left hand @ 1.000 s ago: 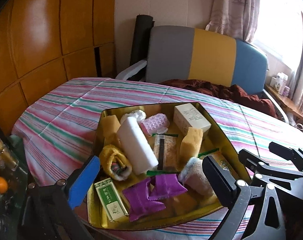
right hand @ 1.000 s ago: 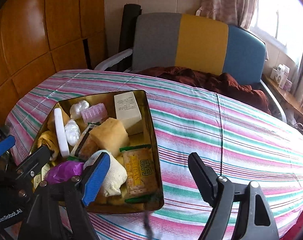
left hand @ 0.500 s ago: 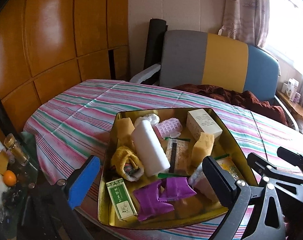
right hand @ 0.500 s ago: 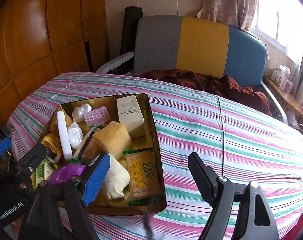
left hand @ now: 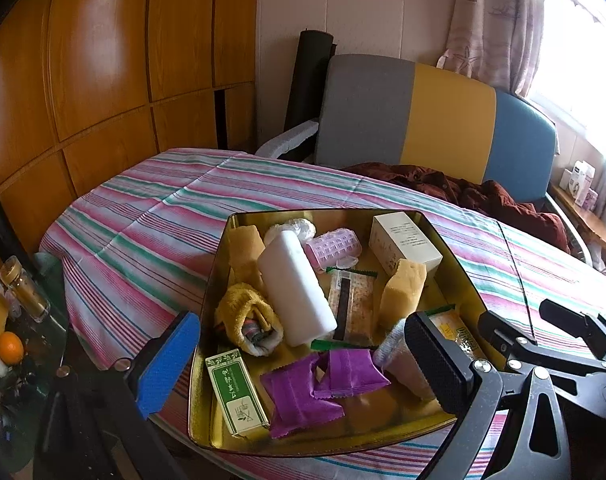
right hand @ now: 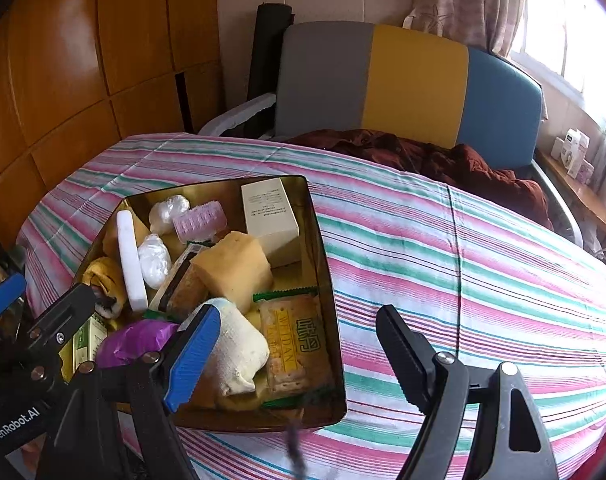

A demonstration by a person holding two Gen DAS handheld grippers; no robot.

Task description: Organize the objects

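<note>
A gold tin on the striped table holds light clutter: soft sponges, crinkly purple packets (slippery, pinch mid-body), a stiff white box. Both the left gripper and right gripper hover released, jaws spread, holding nothing.

The left gripper is spread wide, its blue-padded finger to one side and its black ribbed finger to the other, with nothing between them. The right gripper is spread just as wide and also grips nothing. It sits just to the right of the left one, the two bodies close side by side and pointing the same way.
</note>
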